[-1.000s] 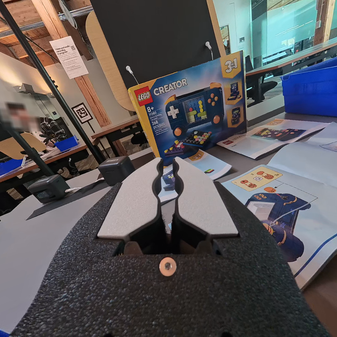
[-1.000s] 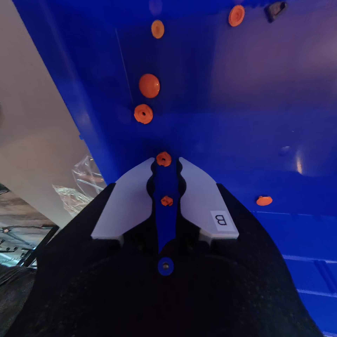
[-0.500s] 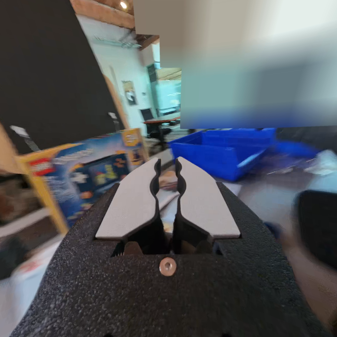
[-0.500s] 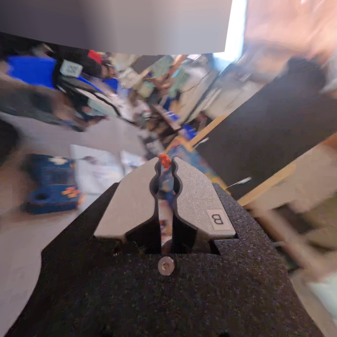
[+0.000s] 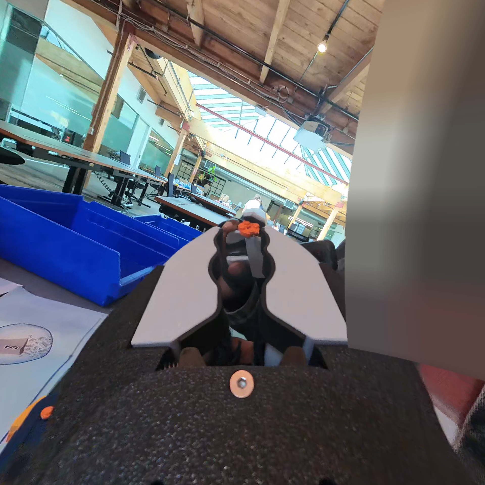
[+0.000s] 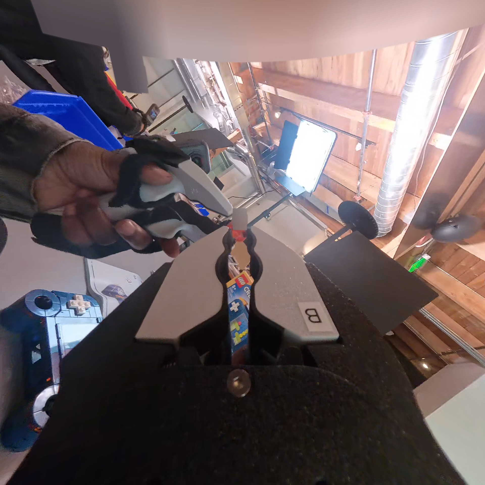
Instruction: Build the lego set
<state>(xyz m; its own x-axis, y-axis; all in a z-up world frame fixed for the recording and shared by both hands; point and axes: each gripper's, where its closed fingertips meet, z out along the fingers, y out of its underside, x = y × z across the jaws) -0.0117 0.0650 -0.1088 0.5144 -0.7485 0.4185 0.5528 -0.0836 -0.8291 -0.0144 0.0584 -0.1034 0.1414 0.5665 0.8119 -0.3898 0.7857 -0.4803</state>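
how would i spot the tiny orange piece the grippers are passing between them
Find the two grey-fingered grippers meeting tip to tip in mid-air above the table, past the blue bin. The small orange lego piece is pinched at the tips of the right gripper. It is a round studded plate, the only bright orange thing held aloft.

The right gripper (image 6: 238, 232) is out of the blue plastic bin (image 5: 65, 244) where it hung a second ago, now raised off the surface with a small round orange lego piece (image 6: 238, 233) pinched at its tips. The left gripper (image 5: 240, 233) has swung from the lego box (image 6: 237, 309) to face the right one, tips almost meeting, and its jaws, nearly closed before, now stand apart around that same orange piece (image 5: 248, 228). The blue lego handheld console model (image 6: 39, 341) now shows on the surface below.
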